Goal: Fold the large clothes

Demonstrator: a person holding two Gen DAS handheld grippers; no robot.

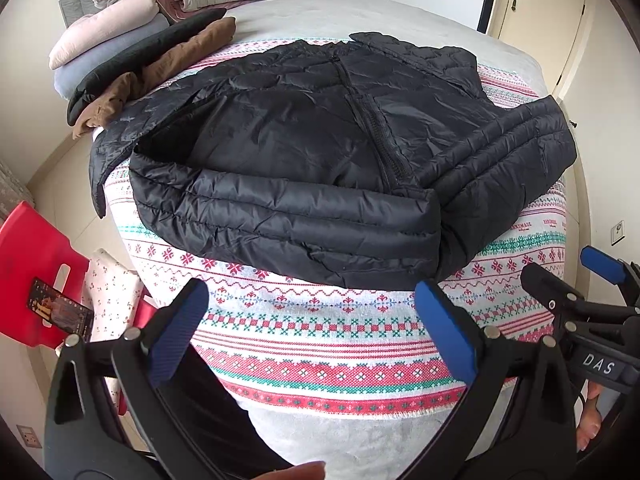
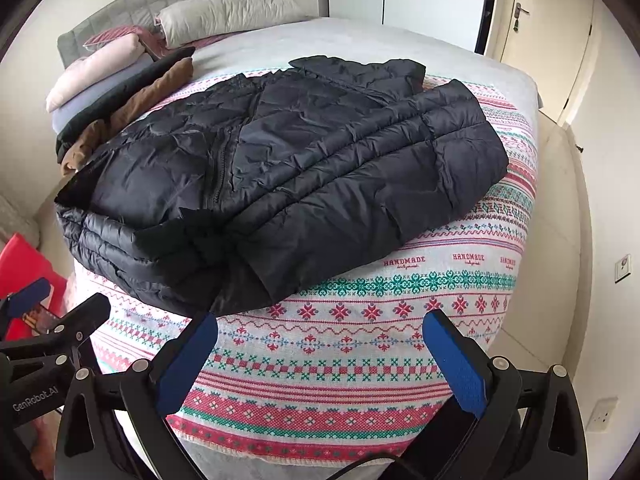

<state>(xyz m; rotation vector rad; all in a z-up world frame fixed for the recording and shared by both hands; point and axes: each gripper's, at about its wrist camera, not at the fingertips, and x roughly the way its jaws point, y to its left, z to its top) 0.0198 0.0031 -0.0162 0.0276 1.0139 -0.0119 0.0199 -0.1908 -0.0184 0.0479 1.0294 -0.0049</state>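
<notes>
Black jacket (image 1: 320, 152) ahead (untouched), jaws spread

The left gripper (image 1: 312, 332) has its blue-padded jaws spread wide, gripping nothing. The right gripper (image 2: 320, 364), at its 3 o'clock, is likewise spread wide and empty, both level.

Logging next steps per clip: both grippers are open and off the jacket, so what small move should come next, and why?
Probably bring the right gripper forward to the black jacket near hem: its sleeves look folded in already, and both it and the left gripper hover open over the patterned blanket, holding nothing.
</notes>
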